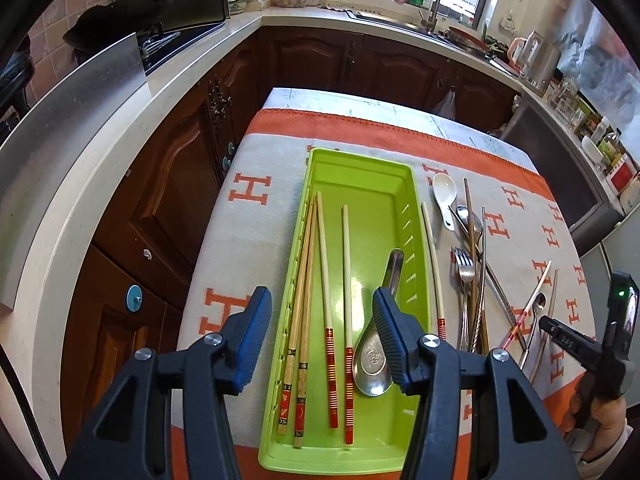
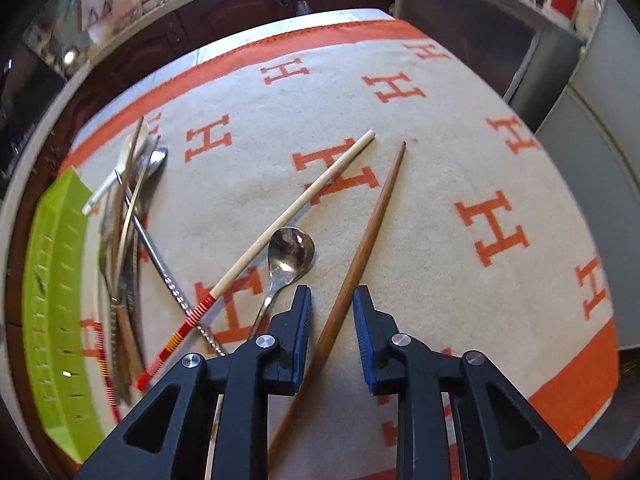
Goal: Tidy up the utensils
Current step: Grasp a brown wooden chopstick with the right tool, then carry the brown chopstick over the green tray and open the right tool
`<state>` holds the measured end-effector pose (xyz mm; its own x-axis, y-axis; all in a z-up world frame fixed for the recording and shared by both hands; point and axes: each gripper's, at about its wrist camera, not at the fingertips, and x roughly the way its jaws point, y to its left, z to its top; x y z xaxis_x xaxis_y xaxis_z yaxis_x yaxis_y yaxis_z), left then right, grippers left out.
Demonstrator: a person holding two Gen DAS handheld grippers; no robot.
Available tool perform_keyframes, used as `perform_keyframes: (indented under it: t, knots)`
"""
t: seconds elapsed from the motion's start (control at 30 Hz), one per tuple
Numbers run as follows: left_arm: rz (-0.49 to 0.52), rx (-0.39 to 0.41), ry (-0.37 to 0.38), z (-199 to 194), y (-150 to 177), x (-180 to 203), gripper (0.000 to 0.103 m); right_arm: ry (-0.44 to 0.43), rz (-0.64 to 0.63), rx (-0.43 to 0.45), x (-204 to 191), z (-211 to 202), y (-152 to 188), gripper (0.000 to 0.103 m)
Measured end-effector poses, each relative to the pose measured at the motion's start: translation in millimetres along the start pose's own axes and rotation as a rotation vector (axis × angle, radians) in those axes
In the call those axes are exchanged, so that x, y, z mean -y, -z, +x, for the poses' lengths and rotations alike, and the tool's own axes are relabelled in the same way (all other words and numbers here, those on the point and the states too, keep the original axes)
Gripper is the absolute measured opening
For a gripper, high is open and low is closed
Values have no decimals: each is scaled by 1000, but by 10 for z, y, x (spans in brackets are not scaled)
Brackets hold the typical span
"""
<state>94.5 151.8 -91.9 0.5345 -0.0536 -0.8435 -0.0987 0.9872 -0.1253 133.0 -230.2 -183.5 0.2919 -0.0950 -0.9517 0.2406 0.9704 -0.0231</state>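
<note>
Left gripper [image 1: 322,336]: fingers stand wide and empty above the near end of the tray [image 1: 416,216], placed as if a piece had just been let go there.
Tray: holds four chopsticks [image 1: 324,264] laid lengthwise under and beyond the left fingers, all the same way so they pack side by side; a metal spoon [image 1: 374,356] lies right by the right-hand finger.
Right gripper [image 2: 332,304]: fingers narrow but apart, straddling a brown chopstick [image 2: 374,228] that lies on the cloth [image 2: 420,120]; neither pad visibly presses on it, so I judge it not gripped.
Beside the right fingers: small spoon [image 2: 290,254] just left of them, a pale chopstick [image 2: 296,204] further left.
Pile [image 1: 472,264]: forks, spoons and sticks wait between tray and right gripper, unsorted.
Likely step: closing on the brown chopstick to carry it trayward.
</note>
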Motion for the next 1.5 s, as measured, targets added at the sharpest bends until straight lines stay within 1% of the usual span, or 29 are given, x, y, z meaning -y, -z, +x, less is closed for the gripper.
perform_keyframes:
  t: [0.07,0.13,0.2,0.37,0.5,0.6,0.7,0.8,0.9,0.93,1.0,1.03,1.07,1.1,1.13,1.23,1.37,1.4,1.43,1.5]
  knots:
    - [-6,4,8,-5,7,-34,51,62,-52,29,-114,-5,53,21]
    - [-13,7,16,-8,15,-66,51,73,-42,35,-116,-14,76,12]
    - [-18,9,24,-11,23,-97,51,55,-10,30,-58,-20,88,8]
    - [-27,15,37,-28,33,-172,51,-60,120,-11,220,-51,109,6]
    - [-36,21,43,-40,32,-233,51,-143,183,-3,334,-205,149,6]
    - [-44,26,50,-54,33,-266,51,-215,195,23,319,-415,158,6]
    - [-51,31,57,-75,34,-296,51,-297,170,56,178,-668,162,6]
    - [-60,39,58,-113,33,-338,51,-395,105,81,-100,-928,141,6]
    - [-75,52,52,-171,16,-398,51,-471,37,74,-440,-1093,98,6]
    - [-82,56,49,-190,9,-423,51,-503,-3,68,-615,-1150,76,6]
    - [-99,67,42,-229,-6,-490,52,-538,-54,59,-861,-1211,52,6]
    - [-106,69,37,-243,-8,-511,56,-554,-86,51,-1021,-1249,48,6]
    - [-113,72,31,-258,-10,-535,63,-573,-119,40,-1207,-1264,24,6]
    - [-123,75,21,-274,-10,-563,67,-580,-136,34,-1324,-1283,19,6]
    - [-132,72,10,-286,-9,-591,71,-585,-167,23,-1527,-1274,7,6]
    - [-144,78,-4,-322,3,-655,71,-588,-206,-21,-1904,-1180,-3,6]
    - [-125,96,-78,-362,16,-674,71,-572,-213,-86,-2238,-956,2,6]
    - [-119,97,-100,-363,18,-678,71,-564,-217,-98,-2274,-913,14,6]
    - [-113,97,-120,-361,20,-684,72,-559,-212,-130,-2347,-855,23,6]
    - [-108,96,-145,-358,26,-698,73,-556,-202,-176,-2366,-738,62,7]
